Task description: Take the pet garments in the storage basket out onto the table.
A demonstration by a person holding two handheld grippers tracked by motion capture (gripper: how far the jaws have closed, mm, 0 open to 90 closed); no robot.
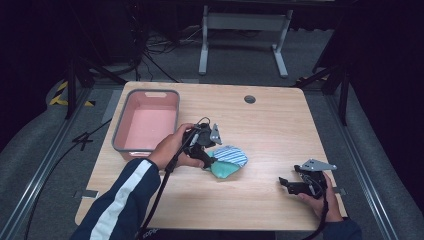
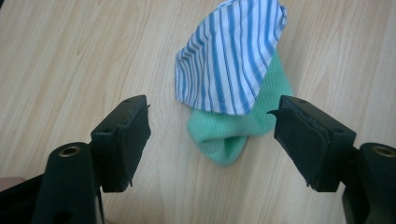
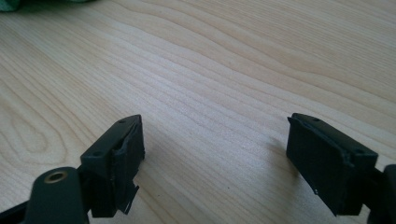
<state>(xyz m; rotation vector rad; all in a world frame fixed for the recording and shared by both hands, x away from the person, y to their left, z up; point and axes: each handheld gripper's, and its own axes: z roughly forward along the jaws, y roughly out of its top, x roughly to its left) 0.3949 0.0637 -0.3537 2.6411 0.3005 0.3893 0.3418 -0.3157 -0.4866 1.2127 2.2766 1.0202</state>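
- High view: I see a pale wood-grain table [image 1: 270,130] with rounded corners and a small round grommet hole near its far edge. A rectangular bin [image 1: 148,123], grey-rimmed with a smooth pink inside, sits at the far left corner.
- High view: my left hand-held gripper [image 1: 209,162] sits near the table's middle, touching a small heap of cloth: a blue-and-white striped cloth [image 1: 231,154] lying on a green cloth [image 1: 222,170]. My left hand [image 1: 172,148] wraps its black body; the sleeve is dark with a white stripe.
- High view: my right hand-held gripper [image 1: 286,183] rests close to the near right corner, well apart from the cloths, with a grey three-cornered plate on top.
- Left gripper view: the jaws stand wide apart, released, one on each side of the cloths. The striped cloth [image 2: 231,58] is thin, woven and fan-shaped; the green cloth [image 2: 233,133] beneath has a fine knit texture and a folded, rounded end toward the jaws.
- Right gripper view: the blocky black jaws are spread, released, over bare wood grain. A sliver of green cloth [image 3: 9,4] shows at the top left corner.
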